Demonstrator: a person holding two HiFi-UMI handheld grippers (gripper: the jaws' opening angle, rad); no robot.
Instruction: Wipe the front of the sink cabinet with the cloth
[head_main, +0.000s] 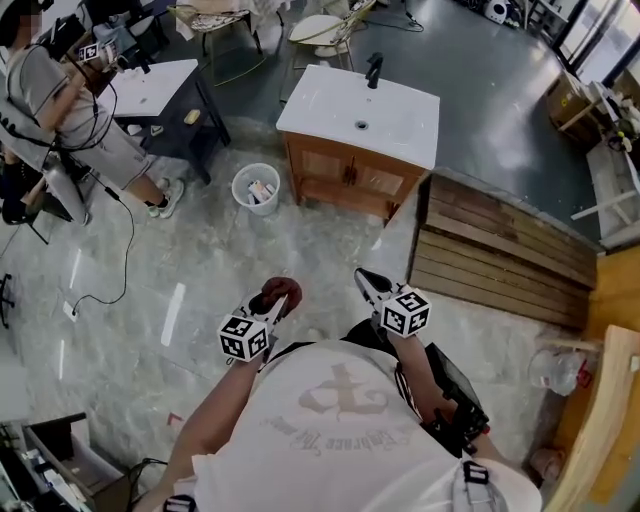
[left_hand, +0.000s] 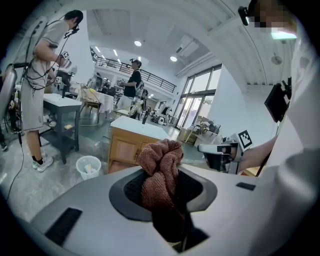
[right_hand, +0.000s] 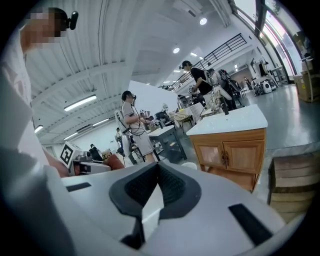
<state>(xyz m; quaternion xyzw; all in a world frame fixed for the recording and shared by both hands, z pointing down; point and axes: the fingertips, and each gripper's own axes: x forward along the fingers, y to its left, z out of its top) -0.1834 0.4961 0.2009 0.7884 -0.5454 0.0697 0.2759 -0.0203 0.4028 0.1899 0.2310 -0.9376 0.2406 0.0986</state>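
While we stand well back from the sink cabinet (head_main: 350, 178), left gripper (head_main: 279, 297) pinches the cloth (left_hand: 160, 170); right gripper (head_main: 364, 277) pressed together.

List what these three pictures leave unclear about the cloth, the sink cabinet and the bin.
Cloth: lower end, left gripper view, buried between the pads of the left tongs.
Sink cabinet: right part of its front, left gripper view, behind the cloth.
Bin: what lies in it, head view, too small to tell.
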